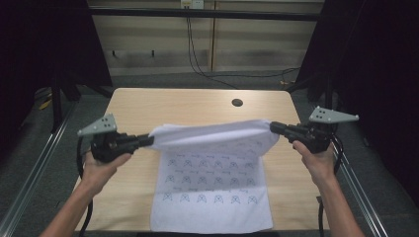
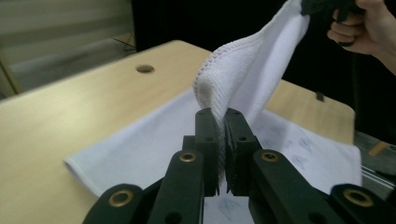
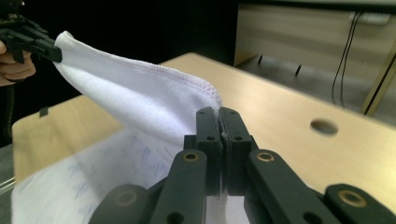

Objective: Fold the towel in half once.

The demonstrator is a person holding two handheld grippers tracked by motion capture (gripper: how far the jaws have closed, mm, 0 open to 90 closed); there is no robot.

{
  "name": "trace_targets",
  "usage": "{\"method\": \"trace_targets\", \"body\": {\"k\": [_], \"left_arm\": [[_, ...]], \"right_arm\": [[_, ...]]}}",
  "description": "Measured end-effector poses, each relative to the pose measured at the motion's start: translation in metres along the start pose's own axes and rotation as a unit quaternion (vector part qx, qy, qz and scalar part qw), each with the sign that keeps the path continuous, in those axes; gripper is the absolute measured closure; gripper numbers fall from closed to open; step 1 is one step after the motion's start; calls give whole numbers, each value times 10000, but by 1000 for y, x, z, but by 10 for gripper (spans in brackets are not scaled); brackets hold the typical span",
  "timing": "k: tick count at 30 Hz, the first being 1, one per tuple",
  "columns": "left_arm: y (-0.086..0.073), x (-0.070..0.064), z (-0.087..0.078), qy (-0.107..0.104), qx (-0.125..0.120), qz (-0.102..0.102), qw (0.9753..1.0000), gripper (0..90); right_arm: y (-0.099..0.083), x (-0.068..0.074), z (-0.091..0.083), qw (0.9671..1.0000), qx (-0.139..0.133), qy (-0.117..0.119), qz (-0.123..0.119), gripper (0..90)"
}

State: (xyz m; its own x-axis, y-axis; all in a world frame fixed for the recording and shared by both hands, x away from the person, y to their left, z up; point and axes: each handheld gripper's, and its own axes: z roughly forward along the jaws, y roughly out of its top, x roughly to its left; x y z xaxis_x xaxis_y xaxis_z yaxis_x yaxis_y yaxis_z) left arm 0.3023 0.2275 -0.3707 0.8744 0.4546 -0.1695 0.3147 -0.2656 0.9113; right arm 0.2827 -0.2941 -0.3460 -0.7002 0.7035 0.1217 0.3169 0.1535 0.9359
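Note:
A white towel (image 1: 212, 182) with a faint blue printed pattern lies on the wooden table (image 1: 163, 106), its near part flat by the front edge. Its far edge is lifted off the table and stretched between the two grippers. My left gripper (image 1: 149, 140) is shut on the towel's far left corner (image 2: 212, 88). My right gripper (image 1: 272, 127) is shut on the far right corner (image 3: 205, 95). In the left gripper view the right gripper (image 2: 322, 7) and its hand show at the top right. The right gripper view has the left gripper (image 3: 35, 39) at its upper left.
A round cable hole (image 1: 237, 102) sits in the table's far right part. Bare table lies beyond the towel. Metal rails (image 1: 29, 173) run along both sides of the table, and cables (image 1: 197, 64) hang by the back wall.

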Motion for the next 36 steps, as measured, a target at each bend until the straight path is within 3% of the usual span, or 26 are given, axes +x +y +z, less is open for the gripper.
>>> {"method": "trace_targets", "body": {"k": [4,6,8,11,13,14,16,19,21,23,25,28,30,33,34,36], "left_arm": [[-34,-14,3,-145,21,-125,9998,859],[-45,-16,0,-263,86,-305,9992,860],[-52,-21,-3,-146,300,-210,9992,859],[-65,-24,-2,-33,435,-200,9988,856],[-76,-25,2,25,675,-221,9975,855],[-82,-26,3,150,794,-153,9966,856],[-94,-26,7,152,914,-225,9954,860],[-110,-31,10,-37,1063,-267,9940,858],[-113,-36,8,-192,1148,-141,9931,849],[-115,-40,6,-325,1145,-142,9928,835],[-119,-43,5,-392,1363,-69,9899,839],[-123,-47,3,-514,1521,8,9870,801],[-124,-49,2,-732,1628,54,9839,763],[-123,-50,-1,-928,1616,121,9824,730],[-121,-49,-3,-923,1546,113,9836,716],[-119,-47,-8,-1107,1226,-8,9863,711]], "right_arm": [[-27,7,-10,9996,62,187,217,883],[-38,16,-15,9992,202,259,212,882],[-48,26,-18,9985,404,340,151,882],[-62,38,-17,9969,588,494,168,881],[-75,44,-14,9950,844,528,109,880],[-83,47,-12,9937,936,606,124,879],[-95,52,-11,9912,1133,682,73,879],[-115,62,-7,9851,1556,726,-43,877],[-126,66,-9,9820,1692,837,-3,875],[-132,67,-13,9805,1781,832,-14,871],[-135,70,-18,9783,1835,958,-86,865],[-141,77,-23,9699,2098,1214,-206,833],[-143,82,-26,9640,2242,1394,-309,836],[-142,85,-29,9662,2125,1433,-270,826],[-141,85,-29,9657,2102,1499,-279,817],[-139,83,-26,9680,2049,1435,-212,805]]}}
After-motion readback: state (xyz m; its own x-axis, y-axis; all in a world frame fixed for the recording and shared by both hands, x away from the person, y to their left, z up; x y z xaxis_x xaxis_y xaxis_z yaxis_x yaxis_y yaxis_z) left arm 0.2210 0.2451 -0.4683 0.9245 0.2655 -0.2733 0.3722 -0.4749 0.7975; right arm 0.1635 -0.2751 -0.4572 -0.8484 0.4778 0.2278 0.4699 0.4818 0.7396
